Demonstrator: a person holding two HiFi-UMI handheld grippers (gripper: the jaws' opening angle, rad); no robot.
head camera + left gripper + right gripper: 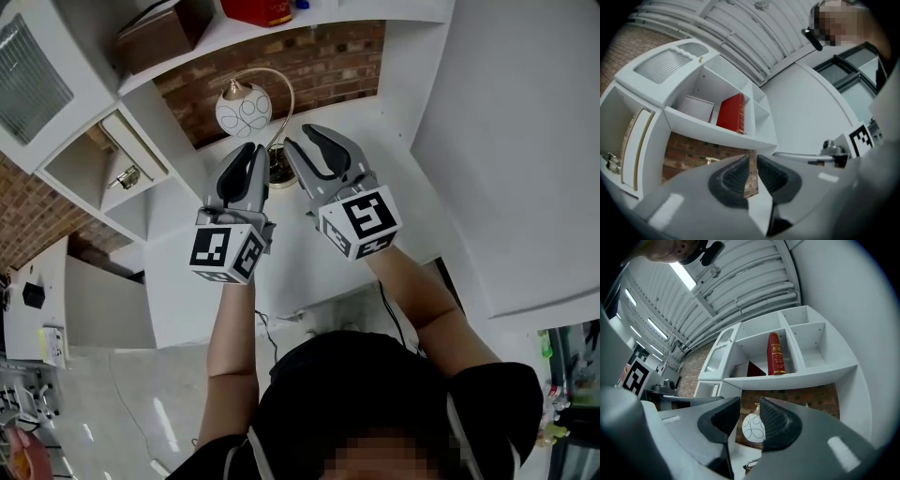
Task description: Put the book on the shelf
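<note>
Shelf (797,375) behind; left gripper (753,159) jaws barely apart, right gripper (750,403) wider, seemingly empty

Red book (255,11) partly beyond the head view's top edge.

The head camera looks steeply down, close above the left gripper (249,153) and right gripper (300,138). Each gripper camera sits just behind its jaws, tilted upward. Beyond the jaws, both views share the shelf (717,133) and the red book (732,113).
</note>
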